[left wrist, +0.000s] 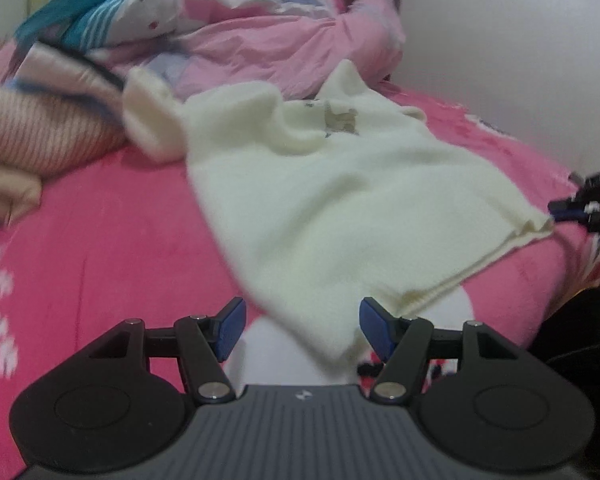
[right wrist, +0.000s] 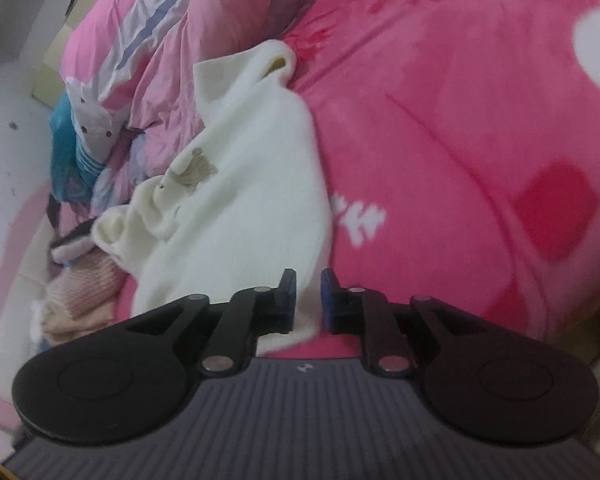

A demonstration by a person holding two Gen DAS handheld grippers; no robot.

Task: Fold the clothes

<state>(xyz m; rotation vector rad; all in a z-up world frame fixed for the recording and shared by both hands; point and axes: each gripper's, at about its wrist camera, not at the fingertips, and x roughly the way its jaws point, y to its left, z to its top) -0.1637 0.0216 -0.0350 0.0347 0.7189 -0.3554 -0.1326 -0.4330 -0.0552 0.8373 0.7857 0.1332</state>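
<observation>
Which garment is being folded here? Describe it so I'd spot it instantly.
On the bright pink bed, in front of the heaped pink quilt, lies a cream sweater. Unlike the striped pink knit beside it, it is plain with a small grey-brown chest motif.

A bright pink bed cover point(left wrist: 100, 240) with white shapes lies over the bed, a light pink quilt point(left wrist: 284, 40) is bunched up at the far side, a striped pillow point(left wrist: 40, 128) sits far left, and a white wall point(left wrist: 520, 40) stands far right.
</observation>
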